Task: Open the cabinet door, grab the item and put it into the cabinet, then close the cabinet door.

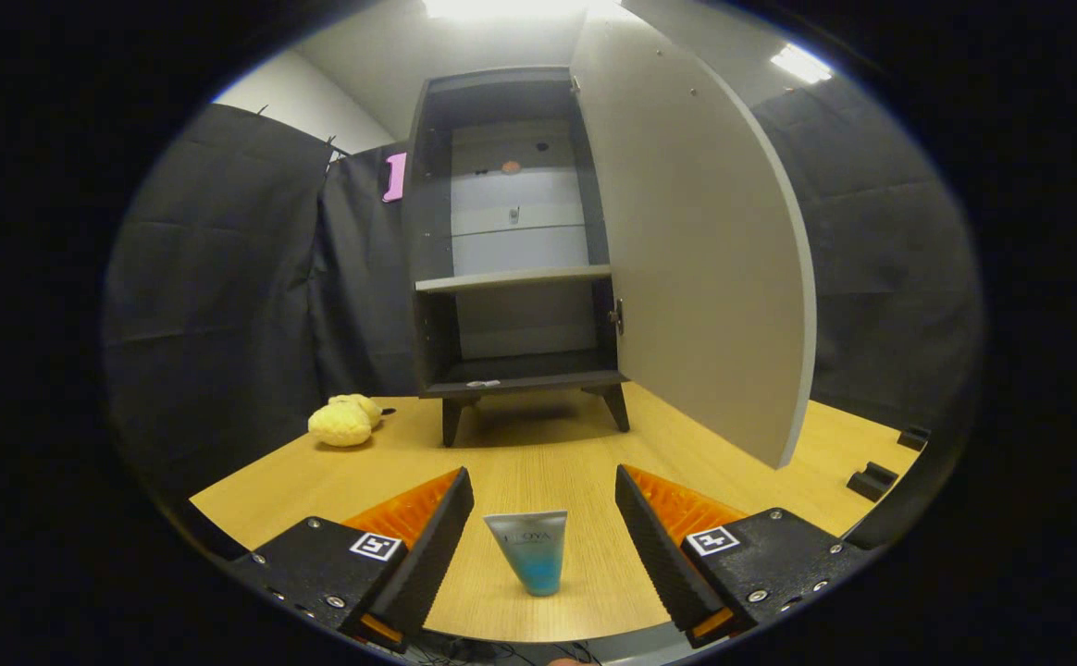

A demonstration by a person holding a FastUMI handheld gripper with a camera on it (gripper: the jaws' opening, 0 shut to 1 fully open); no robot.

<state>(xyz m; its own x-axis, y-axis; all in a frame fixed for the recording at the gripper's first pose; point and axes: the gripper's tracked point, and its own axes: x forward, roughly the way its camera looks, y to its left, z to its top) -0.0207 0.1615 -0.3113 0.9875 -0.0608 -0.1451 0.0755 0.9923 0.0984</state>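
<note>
A small dark cabinet (pixel 511 240) stands on short legs at the far side of the wooden table (pixel 538 462), with its pale door (pixel 696 240) swung wide open to the right. Inside are a middle shelf (pixel 513 277) and a bottom floor, both bare apart from a small light scrap on the bottom front edge. A little blue-and-white tube (pixel 532 550) stands on its cap on the table between my fingers. My gripper (pixel 543 518) is open, a finger on each side of the tube with a gap to it.
A yellow plush toy (pixel 344 421) lies on the table left of the cabinet. Two small black blocks (pixel 872 481) sit near the table's right edge. Black cloth walls close in behind and to both sides.
</note>
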